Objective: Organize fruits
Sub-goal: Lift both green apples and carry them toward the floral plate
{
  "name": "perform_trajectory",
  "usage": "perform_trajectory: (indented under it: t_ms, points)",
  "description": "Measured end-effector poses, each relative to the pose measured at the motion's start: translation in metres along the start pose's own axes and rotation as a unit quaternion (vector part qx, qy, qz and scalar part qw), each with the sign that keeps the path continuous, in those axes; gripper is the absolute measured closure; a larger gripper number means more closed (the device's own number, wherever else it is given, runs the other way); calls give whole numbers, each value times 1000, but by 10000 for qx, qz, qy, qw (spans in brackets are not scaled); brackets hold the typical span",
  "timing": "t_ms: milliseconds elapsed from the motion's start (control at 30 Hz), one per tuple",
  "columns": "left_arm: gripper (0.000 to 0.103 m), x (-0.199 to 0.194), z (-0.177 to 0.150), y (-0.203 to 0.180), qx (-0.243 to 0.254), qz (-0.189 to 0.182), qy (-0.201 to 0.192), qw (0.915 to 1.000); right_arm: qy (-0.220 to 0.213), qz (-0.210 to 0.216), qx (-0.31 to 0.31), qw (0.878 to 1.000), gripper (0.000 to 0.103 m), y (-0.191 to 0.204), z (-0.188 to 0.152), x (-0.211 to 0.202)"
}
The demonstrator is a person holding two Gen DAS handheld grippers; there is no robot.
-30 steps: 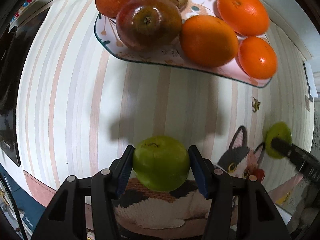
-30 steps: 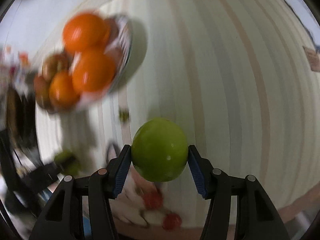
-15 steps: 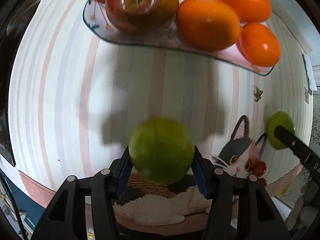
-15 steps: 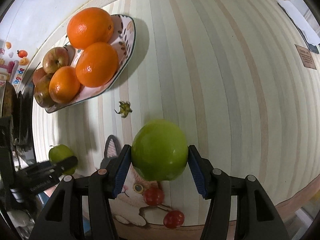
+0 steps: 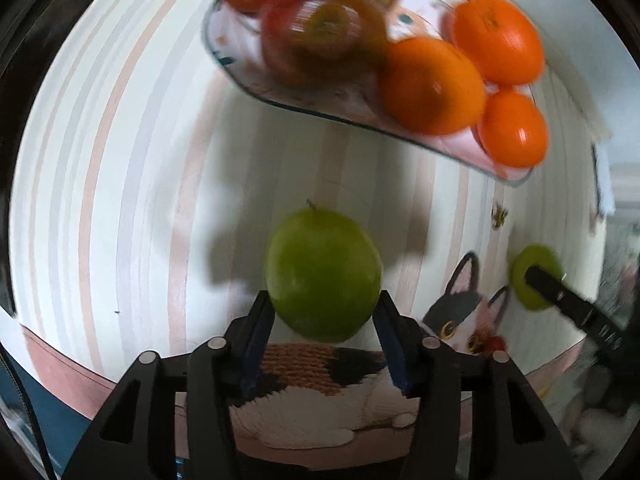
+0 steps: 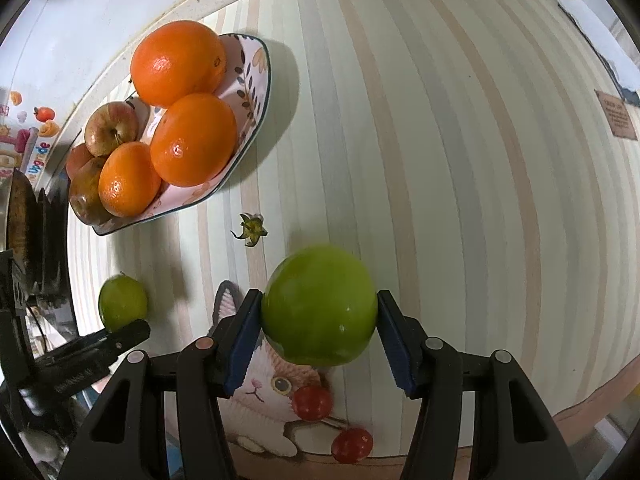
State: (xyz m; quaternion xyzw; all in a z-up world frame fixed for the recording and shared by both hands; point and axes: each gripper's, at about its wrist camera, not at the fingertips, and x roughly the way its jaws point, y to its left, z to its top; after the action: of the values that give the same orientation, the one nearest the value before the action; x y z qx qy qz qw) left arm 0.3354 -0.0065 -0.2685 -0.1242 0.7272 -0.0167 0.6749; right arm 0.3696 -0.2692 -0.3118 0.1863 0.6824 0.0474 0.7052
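Note:
My left gripper has a green apple between its blue pads. Its jaws are closing on the fruit's rear half, above the striped cloth. My right gripper is shut on a second green apple, also off the table. Each view shows the other gripper's apple: the right one's apple at the right edge, the left one's apple at the lower left. The patterned plate holds three oranges and red apples. In the left wrist view the plate lies ahead, blurred.
A dried green calyx lies on the cloth between the plate and my right gripper. A cat picture with red rounds is printed near the table's front edge. A white wall borders the far side. Dark items stand left of the plate.
In the left wrist view the plate has swung right and blurred, and the green apple now sits farther out between the fingers. The right wrist view has sharpened, its apple unmoved in the grip.

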Motion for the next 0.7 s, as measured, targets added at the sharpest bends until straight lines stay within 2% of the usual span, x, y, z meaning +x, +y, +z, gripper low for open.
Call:
perform_trajectory:
  t_ms: [133,267,467,700]
  points:
    - [53,-4,6,11,-276,-230,39,9993,40,87,123,9999,43,-6,2,-1]
    - [45,-7,19,14,-304,-195,35,9993,56,100,163,9998,43,-8,4,-2]
    - [45,1,34,8,-465,-252,83,9986,168,59,270,9995,42,-15,6,0]
    - [45,13,39,-16,-156,-23,140,9998,285,41,186,9994,42,-12,3,5]
